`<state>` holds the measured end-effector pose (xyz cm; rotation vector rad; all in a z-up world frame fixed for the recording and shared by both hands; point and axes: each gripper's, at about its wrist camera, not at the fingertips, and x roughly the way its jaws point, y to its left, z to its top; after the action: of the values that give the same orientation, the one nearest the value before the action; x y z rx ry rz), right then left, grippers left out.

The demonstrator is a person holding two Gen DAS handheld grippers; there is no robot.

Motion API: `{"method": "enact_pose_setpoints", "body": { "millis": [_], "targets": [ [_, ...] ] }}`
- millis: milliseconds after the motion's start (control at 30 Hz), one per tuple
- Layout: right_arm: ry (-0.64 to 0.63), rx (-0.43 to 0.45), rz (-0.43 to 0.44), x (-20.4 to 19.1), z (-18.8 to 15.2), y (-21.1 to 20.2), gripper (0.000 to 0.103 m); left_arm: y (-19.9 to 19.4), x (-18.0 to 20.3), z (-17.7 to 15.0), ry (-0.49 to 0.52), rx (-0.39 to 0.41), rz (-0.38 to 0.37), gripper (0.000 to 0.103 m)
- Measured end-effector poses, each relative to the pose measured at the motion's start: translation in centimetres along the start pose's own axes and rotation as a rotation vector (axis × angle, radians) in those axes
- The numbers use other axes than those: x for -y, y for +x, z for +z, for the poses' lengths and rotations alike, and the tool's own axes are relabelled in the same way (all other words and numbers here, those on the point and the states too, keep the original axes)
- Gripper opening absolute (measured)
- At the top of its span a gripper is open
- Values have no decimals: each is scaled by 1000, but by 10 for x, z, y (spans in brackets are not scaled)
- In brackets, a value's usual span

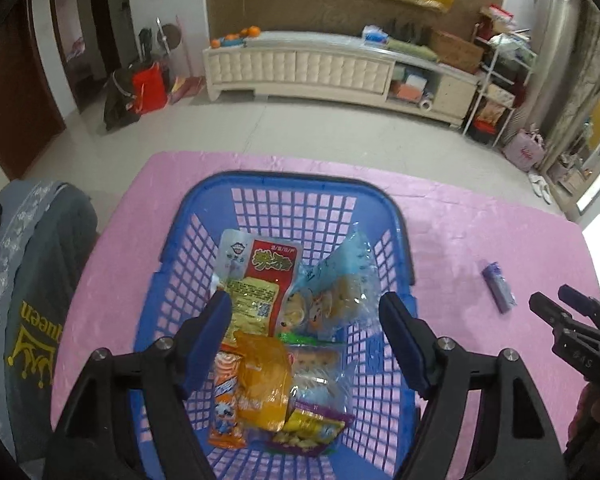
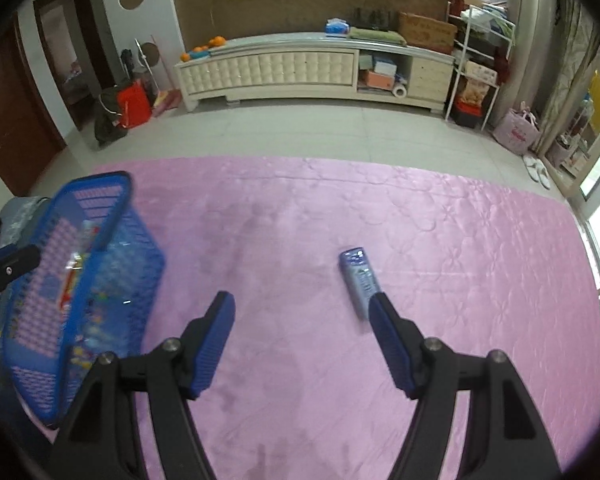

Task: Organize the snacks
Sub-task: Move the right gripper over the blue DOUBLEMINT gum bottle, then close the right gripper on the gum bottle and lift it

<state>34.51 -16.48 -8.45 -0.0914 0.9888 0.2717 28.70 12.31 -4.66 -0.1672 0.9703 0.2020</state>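
Note:
A blue plastic basket [image 1: 300, 188] stands on the pink tablecloth [image 1: 460, 240] and holds several snack packets, among them a red and yellow one [image 1: 260, 276], a clear blue one [image 1: 332, 288] and an orange one [image 1: 260, 380]. My left gripper [image 1: 306, 304] hangs open above the basket with nothing between its fingers. A small purple-blue snack bar [image 2: 358, 276] lies alone on the cloth, seen also in the left wrist view [image 1: 498, 286]. My right gripper [image 2: 302, 308] is open over the bare cloth, its right fingertip just in front of the bar. The basket [image 2: 100, 216] shows at the left.
A grey garment with yellow lettering [image 1: 36, 320] lies over the table's left end. Beyond the table's far edge is tiled floor, a long white cabinet [image 1: 300, 68], a red bag [image 1: 150, 86] and cluttered shelves [image 1: 496, 80]. A window runs along the right.

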Motion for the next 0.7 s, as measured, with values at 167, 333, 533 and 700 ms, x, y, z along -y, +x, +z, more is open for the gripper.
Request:
{"method": "enact_pose_setpoints", "body": {
  "millis": [167,333,533,700],
  "targets": [
    [-33,-44,-10,9,-1,31,74,21,-1,6,-27,-28,45,74],
    [-3,-85,-8,26,-4,61,74,34,-10,12,-88,-25,104,74],
    [-8,-90,-64,44,-5,86,74,46,-9,13,-117,-34,130,77],
    [16,-97,-19,49,-3,99,74,59,-8,17,-102,-94,152,87]
  ]
}}
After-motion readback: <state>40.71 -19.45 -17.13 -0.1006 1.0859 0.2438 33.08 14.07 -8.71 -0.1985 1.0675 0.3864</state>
